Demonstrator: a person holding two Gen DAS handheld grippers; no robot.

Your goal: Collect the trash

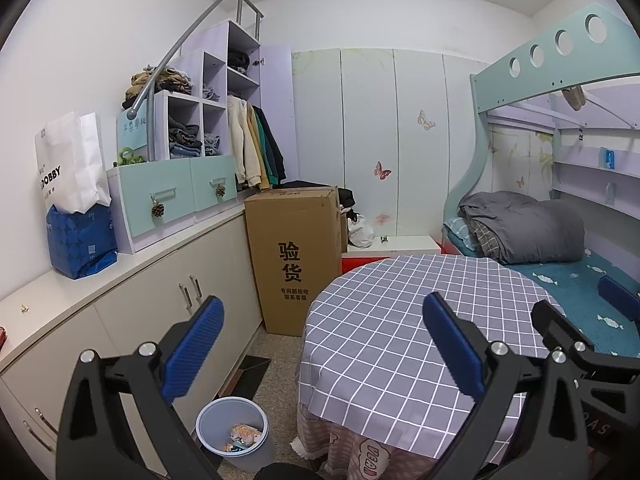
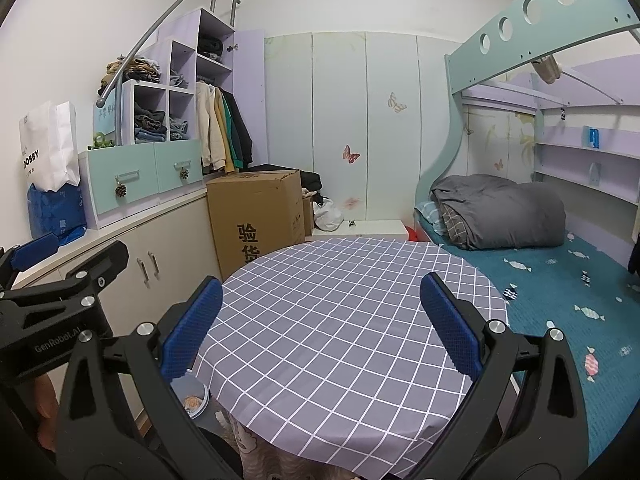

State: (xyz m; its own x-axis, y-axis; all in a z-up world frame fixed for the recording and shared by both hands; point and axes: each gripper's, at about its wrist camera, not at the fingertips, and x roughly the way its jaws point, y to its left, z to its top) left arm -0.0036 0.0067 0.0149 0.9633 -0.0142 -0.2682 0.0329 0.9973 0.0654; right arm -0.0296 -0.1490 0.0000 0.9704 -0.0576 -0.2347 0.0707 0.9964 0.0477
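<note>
A blue-grey trash bin (image 1: 232,428) stands on the floor left of the round table (image 1: 380,320), with crumpled wrappers (image 1: 244,436) inside. The bin also shows in the right wrist view (image 2: 196,398), partly hidden by a finger. My left gripper (image 1: 320,344) is open and empty, held above the table's left edge and the bin. My right gripper (image 2: 320,324) is open and empty above the checked tablecloth (image 2: 340,320). The right gripper shows in the left wrist view (image 1: 580,316); the left gripper shows at the left of the right wrist view (image 2: 72,256).
A tall cardboard box (image 1: 296,256) stands behind the bin, next to low cabinets (image 1: 160,304). A blue bag (image 1: 80,240) and a white bag (image 1: 68,164) sit on the countertop. A bunk bed (image 1: 560,264) with a grey duvet (image 2: 500,212) is on the right.
</note>
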